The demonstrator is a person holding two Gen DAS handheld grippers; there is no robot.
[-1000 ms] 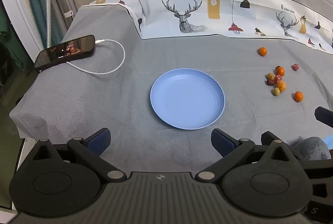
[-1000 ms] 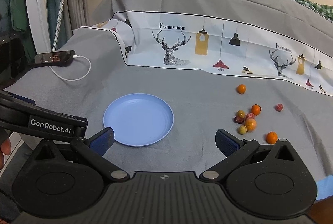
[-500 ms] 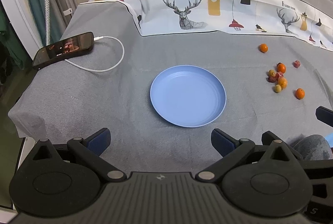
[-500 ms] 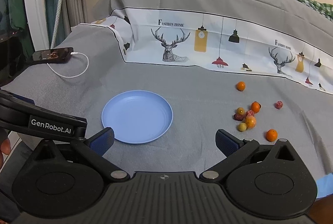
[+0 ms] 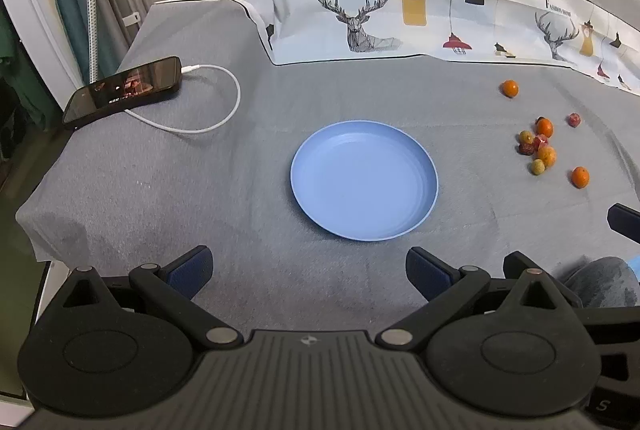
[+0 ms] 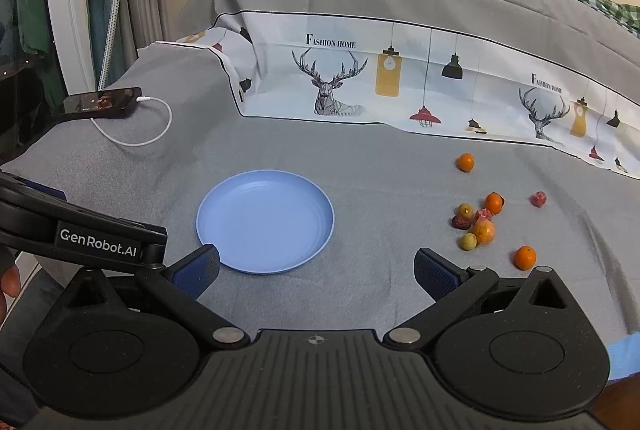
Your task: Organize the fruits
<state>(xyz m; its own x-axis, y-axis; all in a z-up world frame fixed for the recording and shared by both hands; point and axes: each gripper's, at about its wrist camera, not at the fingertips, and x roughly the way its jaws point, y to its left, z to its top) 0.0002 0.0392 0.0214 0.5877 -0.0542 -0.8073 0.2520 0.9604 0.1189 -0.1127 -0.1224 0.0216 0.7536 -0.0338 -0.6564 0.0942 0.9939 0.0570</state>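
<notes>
We hold the left tool [image 5: 308,272] and the right tool [image 6: 316,268] both spread wide and empty, low in the frame before the blue plate [image 6: 265,221], with small fruits [image 6: 484,226] at right.

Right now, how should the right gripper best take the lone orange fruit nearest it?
Probably from above, jaws straddling the widest part of the orange fruit. It is round, lies on the grey cloth apart from the cluster, with room on both sides.
</notes>
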